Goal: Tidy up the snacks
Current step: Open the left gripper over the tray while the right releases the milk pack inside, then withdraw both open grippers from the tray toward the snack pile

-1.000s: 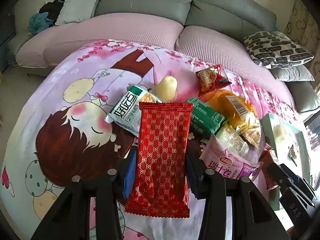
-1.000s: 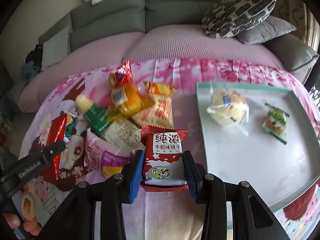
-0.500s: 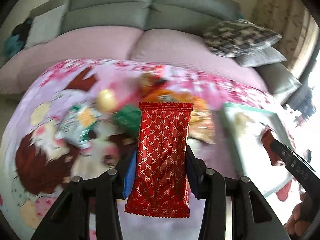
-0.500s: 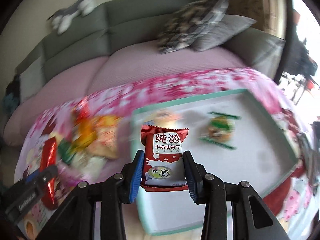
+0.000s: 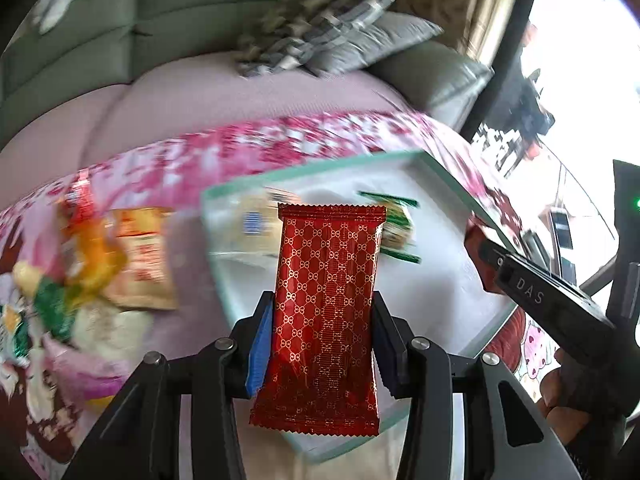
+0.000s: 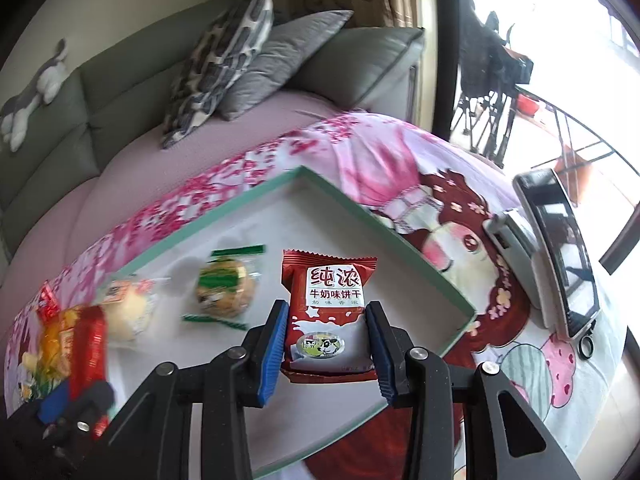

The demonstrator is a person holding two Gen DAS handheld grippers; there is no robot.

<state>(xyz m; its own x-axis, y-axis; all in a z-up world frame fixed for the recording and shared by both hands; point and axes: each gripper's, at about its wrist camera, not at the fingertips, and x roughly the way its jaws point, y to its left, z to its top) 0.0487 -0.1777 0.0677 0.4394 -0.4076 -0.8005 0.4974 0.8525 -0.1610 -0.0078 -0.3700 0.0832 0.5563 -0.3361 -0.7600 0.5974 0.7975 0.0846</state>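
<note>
The left gripper (image 5: pixel 323 336) clamps a red pack (image 5: pixel 326 300), upright over the tray's (image 5: pixel 448 176) near-left edge; the right gripper (image 6: pixel 326 344) clamps a biscuit pack (image 6: pixel 326 312) above the tray's near-right part.

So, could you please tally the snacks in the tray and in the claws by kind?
Clear-wrapped pastries in the tray: 2 (bun, green-labelled pastry)
Red packets held: 2 (gold-patterned packet, milk biscuit packet)
Total: 4
</note>
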